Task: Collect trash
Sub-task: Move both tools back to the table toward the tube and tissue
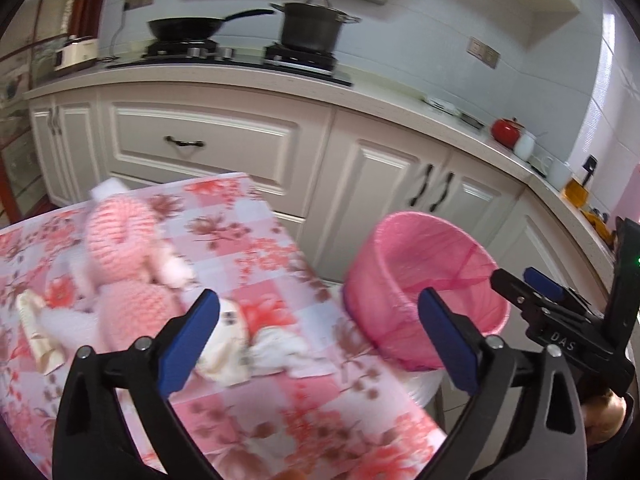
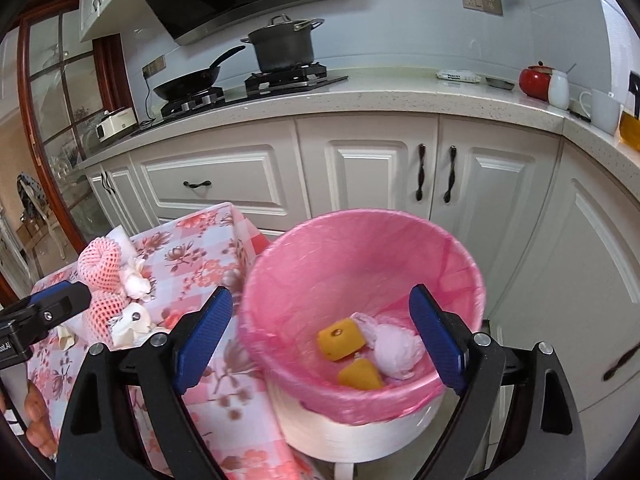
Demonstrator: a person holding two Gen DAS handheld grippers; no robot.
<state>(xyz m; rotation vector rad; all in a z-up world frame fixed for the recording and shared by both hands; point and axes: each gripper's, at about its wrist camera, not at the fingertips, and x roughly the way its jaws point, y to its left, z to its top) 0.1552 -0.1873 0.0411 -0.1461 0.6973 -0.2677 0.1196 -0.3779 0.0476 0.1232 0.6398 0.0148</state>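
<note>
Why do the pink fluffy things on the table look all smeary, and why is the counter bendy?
Left wrist view: the pink foam nets and the tablecloth are smeared by motion blur, while the hand-held gripper looks sharp. Right wrist view: the nets are clearer, and the bin rim is slightly blurred. Both views: the fisheye lens curves the counter and darkens the corners.

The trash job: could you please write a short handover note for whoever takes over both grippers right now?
Left gripper: open, empty, over the table.
Right gripper: open, empty, above the bin.
Done: two yellow chunks and a pale wad lie in the bin.
Left: pink foam nets, crumpled tissues and a wrapper on the table.
</note>
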